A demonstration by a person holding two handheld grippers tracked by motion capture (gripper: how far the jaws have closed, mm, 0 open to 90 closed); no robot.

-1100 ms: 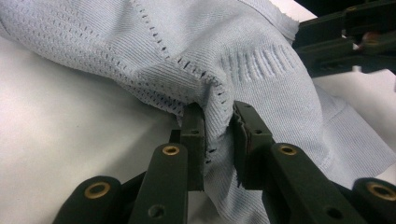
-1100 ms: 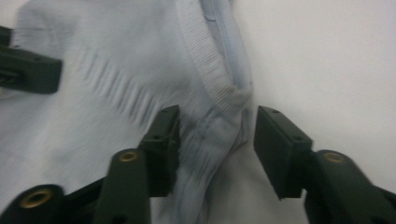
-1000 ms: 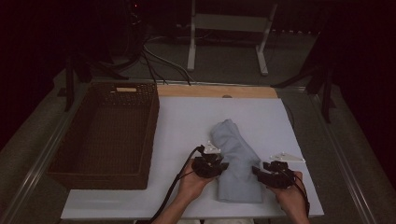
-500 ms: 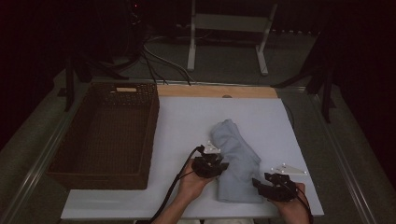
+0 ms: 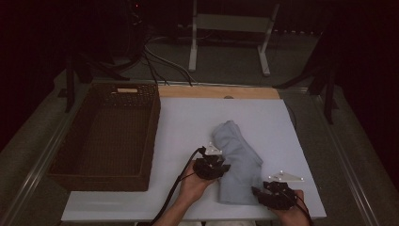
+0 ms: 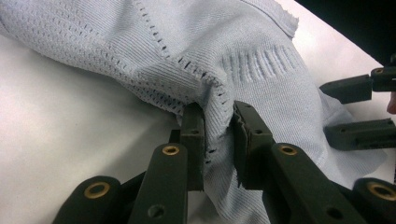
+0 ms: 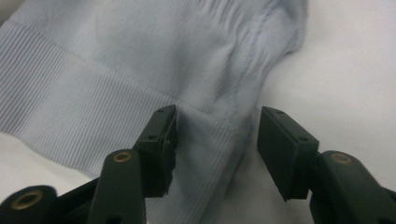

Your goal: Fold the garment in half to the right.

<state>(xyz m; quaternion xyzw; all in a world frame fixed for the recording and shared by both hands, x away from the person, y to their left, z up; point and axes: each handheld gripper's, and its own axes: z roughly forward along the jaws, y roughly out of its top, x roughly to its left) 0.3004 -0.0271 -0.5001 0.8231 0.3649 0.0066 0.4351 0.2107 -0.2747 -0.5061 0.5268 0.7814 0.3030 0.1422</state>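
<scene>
A white rectangular table top carries a dark brown woven wicker basket at its left and, near the front edge to the right of centre, a pale blue knitted garment lying crumpled and partly folded. At the garment's left side the left gripper is clenched on a pinch of the knit, the fabric bunched tight between its jaws. At the garment's lower right corner the right gripper stands with jaws spread on either side of a ribbed hem fold, not yet closed on it. The step in hand looks like securing both sides for a fold or lift; the next move likely calls for the right jaws to close squarely on that hem. No brand, label or writing is legible.
</scene>
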